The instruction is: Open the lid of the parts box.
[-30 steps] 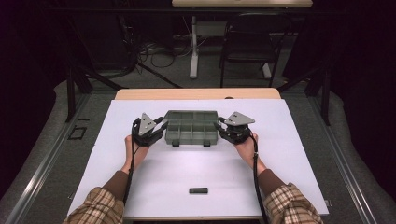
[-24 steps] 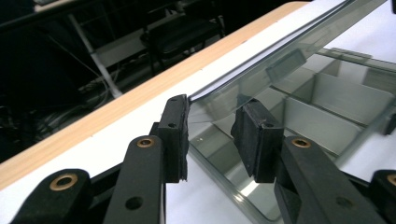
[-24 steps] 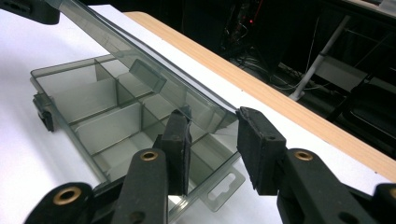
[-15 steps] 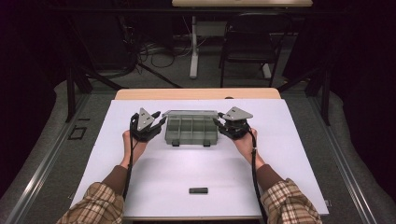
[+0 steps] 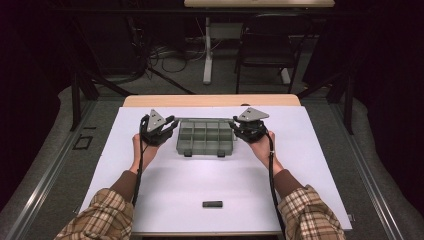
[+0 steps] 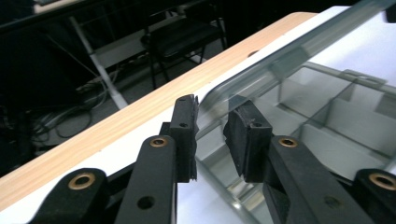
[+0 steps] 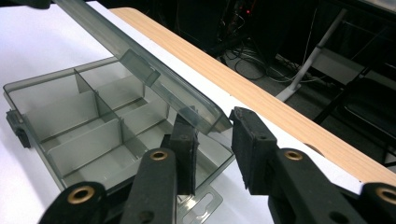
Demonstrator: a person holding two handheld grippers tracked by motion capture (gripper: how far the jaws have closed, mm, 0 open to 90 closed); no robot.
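Now looking down on one counter (image 5: pixel 310 165), broad, flat and covered in smooth white, with a strip of pale wood (image 5: pixel 210 100) running along its far edge. Beyond it, making out one dark chair (image 5: pixel 265 47) and a tangle of cables (image 5: pixel 165 52) on the floor.

Counting one box (image 5: pixel 205 139), sitting at the far middle of the counter: rectangular, of smoky see-through plastic, split by thin walls into compartments too small to count surely. Seeing its single lid (image 7: pixel 140 70) raised and tilting up off the tray.

Counting two grippers, black and hard-edged, each topped by a grey three-cornered plate. Finding the left gripper (image 6: pixel 215 116) at the box's left end and the right gripper (image 7: pixel 212 128) at its right end. Noting both pairs of fingers parted, having just been closing, each with a corner of the lid between the pads but not visibly clamped.

Spotting one small black block (image 5: pixel 212 204), lying alone near the front edge, well apart from the box and blocking nothing.
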